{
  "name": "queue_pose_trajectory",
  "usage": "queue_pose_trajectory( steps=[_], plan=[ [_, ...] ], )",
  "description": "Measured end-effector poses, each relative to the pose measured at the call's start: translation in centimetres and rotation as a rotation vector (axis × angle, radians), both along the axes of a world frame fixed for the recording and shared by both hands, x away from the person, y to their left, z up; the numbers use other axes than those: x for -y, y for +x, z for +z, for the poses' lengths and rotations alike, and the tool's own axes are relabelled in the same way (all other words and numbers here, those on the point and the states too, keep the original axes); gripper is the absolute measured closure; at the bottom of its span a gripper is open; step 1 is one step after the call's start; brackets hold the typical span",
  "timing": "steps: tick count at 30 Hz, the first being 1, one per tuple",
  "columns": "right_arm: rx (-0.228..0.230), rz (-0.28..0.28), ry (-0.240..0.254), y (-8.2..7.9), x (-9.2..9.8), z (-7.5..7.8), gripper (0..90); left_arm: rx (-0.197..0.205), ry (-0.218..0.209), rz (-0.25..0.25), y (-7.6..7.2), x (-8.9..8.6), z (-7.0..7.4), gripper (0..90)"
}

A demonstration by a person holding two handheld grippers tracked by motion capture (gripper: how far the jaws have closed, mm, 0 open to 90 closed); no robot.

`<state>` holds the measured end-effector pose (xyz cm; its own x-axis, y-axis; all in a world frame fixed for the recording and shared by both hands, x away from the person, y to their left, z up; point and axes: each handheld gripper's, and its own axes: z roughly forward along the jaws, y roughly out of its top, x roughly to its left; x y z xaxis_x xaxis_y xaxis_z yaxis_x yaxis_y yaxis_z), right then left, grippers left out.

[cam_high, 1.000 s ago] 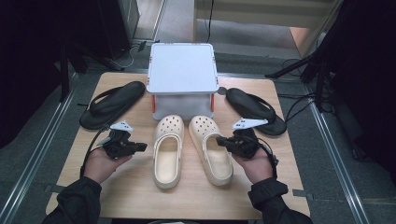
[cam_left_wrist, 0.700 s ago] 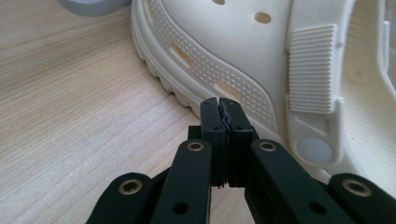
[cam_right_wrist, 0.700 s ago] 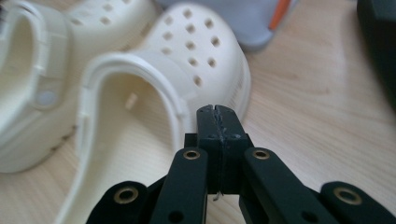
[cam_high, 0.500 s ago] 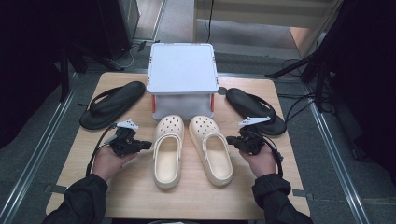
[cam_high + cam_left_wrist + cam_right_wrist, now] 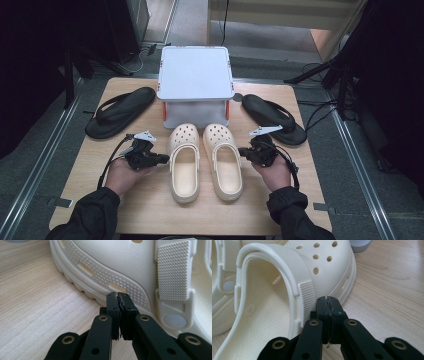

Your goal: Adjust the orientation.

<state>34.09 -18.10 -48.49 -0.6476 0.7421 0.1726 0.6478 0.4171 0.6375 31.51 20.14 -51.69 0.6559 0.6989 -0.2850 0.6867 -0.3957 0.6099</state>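
From the high view: two cream clogs sit side by side at the middle of the tabletop (image 5: 150, 210), toes pointing away toward a lidded grey box (image 5: 195, 75) just behind them. The left clog (image 5: 184, 162) has the left tongs (image 5: 161, 159) just off its outer side, tips aimed at the shoe, held by the left hand (image 5: 122, 175). Mirror picture across the way: the right tongs (image 5: 244, 151) point in at the outer side of the right clog (image 5: 223, 160), with the right hand (image 5: 274, 172) behind them. Two black flip-flops lie well out to the sides, the left flip-flop (image 5: 120, 111) and the right flip-flop (image 5: 274, 119), either side of the box.

Now the left gripper view: the left tongs (image 5: 118, 296) are clenched, pads pressed flat together with nothing between them. Their tips sit right at the dimpled sidewall of the left clog (image 5: 120, 270), beside a vent slot; whether they actually touch it, I can't tell. The textured strap and its round rivet lie just to the right in this view.

Over to the right gripper view: the right tongs (image 5: 328, 300) are clenched too, and empty. Their tips are up against the ribbed end of the heel strap on the right clog (image 5: 287, 272), which fills the space to the left, holed toe beyond. Bare wood runs off to the right.
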Motion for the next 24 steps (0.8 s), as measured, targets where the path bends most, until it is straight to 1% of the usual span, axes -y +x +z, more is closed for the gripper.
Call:
queue_pose_trajectory(
  steps=[2, 3, 5, 7, 9, 12, 15, 20, 23, 24],
  plan=[
    [-0.002, 0.002, 0.01, 0.1, -0.2, 0.0, 89.4, 0.0, -0.003, -0.004, -0.1, 0.2, 0.0, 87.8],
    [0.002, 0.005, 0.012, 0.1, -0.3, 0.0, 89.4, -0.002, -0.004, -0.013, -0.1, 0.3, 0.0, 87.7],
    [0.003, 0.008, 0.012, 0.1, -0.4, 0.0, 89.4, 0.0, -0.003, -0.013, -0.2, 0.4, 0.0, 87.7],
    [0.001, 0.014, 0.017, 0.2, -0.7, -0.1, 89.4, -0.001, -0.001, -0.027, -0.3, 0.7, 0.0, 87.5],
    [-0.009, 0.015, 0.022, 0.2, -0.9, -0.2, 89.4, 0.001, -0.004, -0.031, -0.3, 1.0, -0.1, 87.3],
    [-0.006, 0.019, 0.025, 0.2, -1.2, -0.3, 89.5, 0.003, 0.001, -0.031, -0.4, 1.1, 0.0, 87.4],
    [-0.011, 0.019, 0.043, 0.4, -1.3, -0.4, 90.0, -0.004, -0.01, -0.03, -0.3, 1.1, -0.1, 87.5],
    [0.005, 0.012, 0.026, 0.6, -1.7, -0.5, 90.0, -0.022, -0.024, -0.013, -0.2, 1.2, -0.1, 88.0],
    [0.009, 0.011, 0.025, 0.6, -1.6, -0.5, 90.0, -0.014, -0.012, -0.019, -0.3, 1.2, 0.0, 88.0],
    [0.007, 0.007, 0.023, 0.6, -1.6, -0.5, 90.0, -0.014, -0.025, -0.02, -0.3, 1.1, 0.1, 87.2]
  ],
)
